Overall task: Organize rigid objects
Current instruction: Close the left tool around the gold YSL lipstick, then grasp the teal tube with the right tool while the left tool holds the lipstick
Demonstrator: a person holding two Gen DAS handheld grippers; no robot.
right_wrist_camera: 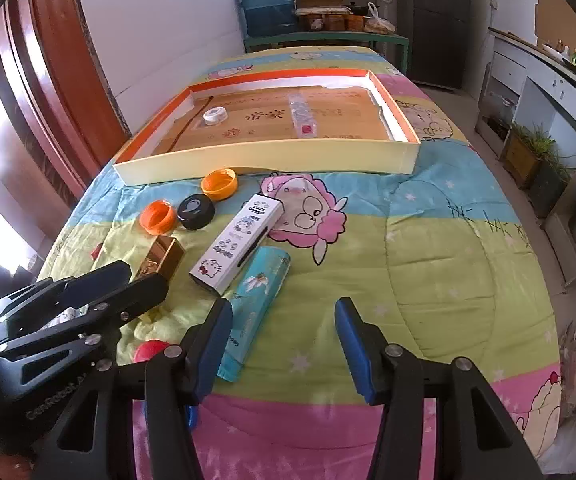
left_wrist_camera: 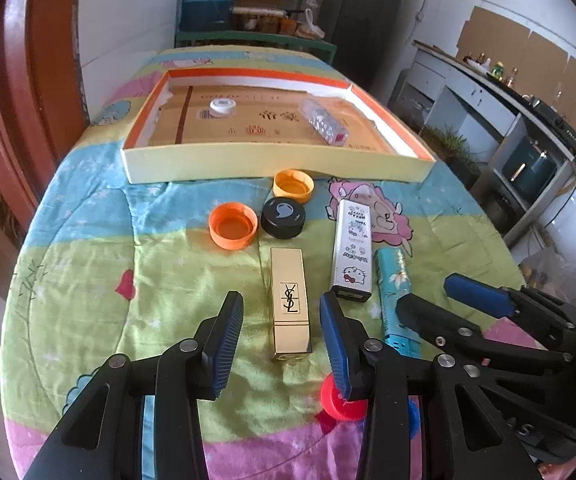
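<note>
A gold lipstick case lies on the quilt between the pads of my left gripper, which is open and does not touch it. To its right lie a white cartoon-cat box and a teal flowered case. My right gripper is open above the quilt, its left finger over the teal case. Two orange caps and a black cap sit beyond the lipstick. A red cap is partly hidden under my left gripper.
A shallow cream and orange box stands at the far side of the quilt, holding a white cap and a clear glittery case. A red wooden frame rises at the left. The quilt's right edge drops to the floor.
</note>
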